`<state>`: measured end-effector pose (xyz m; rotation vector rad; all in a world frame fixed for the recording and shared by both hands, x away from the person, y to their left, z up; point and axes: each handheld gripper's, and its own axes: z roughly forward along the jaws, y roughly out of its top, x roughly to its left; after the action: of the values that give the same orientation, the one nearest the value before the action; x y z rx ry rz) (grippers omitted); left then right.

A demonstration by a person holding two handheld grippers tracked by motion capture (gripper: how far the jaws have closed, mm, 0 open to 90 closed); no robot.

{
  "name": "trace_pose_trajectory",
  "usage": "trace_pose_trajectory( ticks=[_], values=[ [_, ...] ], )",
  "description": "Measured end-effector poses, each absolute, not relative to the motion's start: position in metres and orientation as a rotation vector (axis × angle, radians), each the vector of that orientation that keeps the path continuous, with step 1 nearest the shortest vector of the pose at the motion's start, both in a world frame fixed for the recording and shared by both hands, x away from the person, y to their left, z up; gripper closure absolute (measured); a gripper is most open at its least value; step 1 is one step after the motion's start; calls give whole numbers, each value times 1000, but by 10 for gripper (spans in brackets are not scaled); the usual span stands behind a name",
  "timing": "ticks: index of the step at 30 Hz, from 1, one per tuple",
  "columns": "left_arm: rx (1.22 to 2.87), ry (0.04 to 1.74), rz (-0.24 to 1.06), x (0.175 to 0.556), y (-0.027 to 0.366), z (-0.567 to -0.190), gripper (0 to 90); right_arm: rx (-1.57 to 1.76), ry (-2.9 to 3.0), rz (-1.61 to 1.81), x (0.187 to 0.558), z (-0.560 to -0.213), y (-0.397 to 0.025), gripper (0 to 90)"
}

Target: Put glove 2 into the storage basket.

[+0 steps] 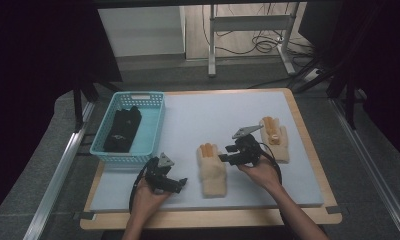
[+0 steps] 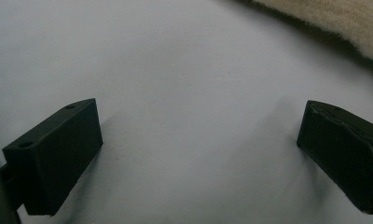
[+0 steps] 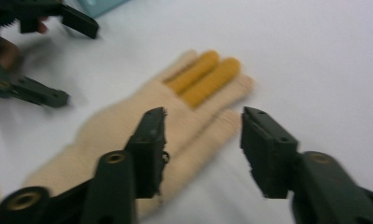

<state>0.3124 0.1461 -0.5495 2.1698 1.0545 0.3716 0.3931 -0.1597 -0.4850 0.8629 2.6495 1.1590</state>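
The right gripper (image 3: 201, 149) is holding its jaws spread over the thumb side of the near cream glove (image 1: 211, 170), pinching nothing. The left gripper (image 1: 175, 182) is also gaping, resting left of that glove. A second glove (image 1: 275, 137) is lying right of it, a blue basket (image 1: 130, 127) far left.

No lettering to call here: the cream glove (image 1: 211, 171), its twin glove (image 1: 275, 135), the blue basket (image 1: 155, 130) and the dark bundle (image 1: 123, 129) lying in it carry nothing legible, and a pale mark on that bundle is too small to make out.
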Motion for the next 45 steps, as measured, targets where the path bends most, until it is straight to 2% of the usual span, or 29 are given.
trace_pose_trajectory(
  ticks=[6, 13, 20, 26, 30, 35, 45],
  values=[
    [2169, 1055, 371, 312, 146, -550, 3, 891, 2616, 1102, 397, -491, -180, 630],
    [2169, 1055, 371, 312, 146, -550, 3, 994, 2520, 1069, 406, -485, -224, 708],
    [2168, 1058, 370, 312, 146, -550, 3, 1121, 2401, 1059, 414, -474, -275, 717],
    [2168, 1060, 370, 312, 146, -550, 4, 1195, 2306, 1037, 423, -466, -311, 632],
    [2168, 1060, 370, 312, 146, -550, 4, 1219, 2277, 1031, 429, -469, -325, 536],
    [2167, 1060, 370, 312, 146, -550, 4, 1194, 2299, 996, 437, -484, -327, 458],
    [2167, 1060, 370, 312, 146, -550, 5, 1082, 2379, 920, 448, -506, -316, 385]
  ],
)
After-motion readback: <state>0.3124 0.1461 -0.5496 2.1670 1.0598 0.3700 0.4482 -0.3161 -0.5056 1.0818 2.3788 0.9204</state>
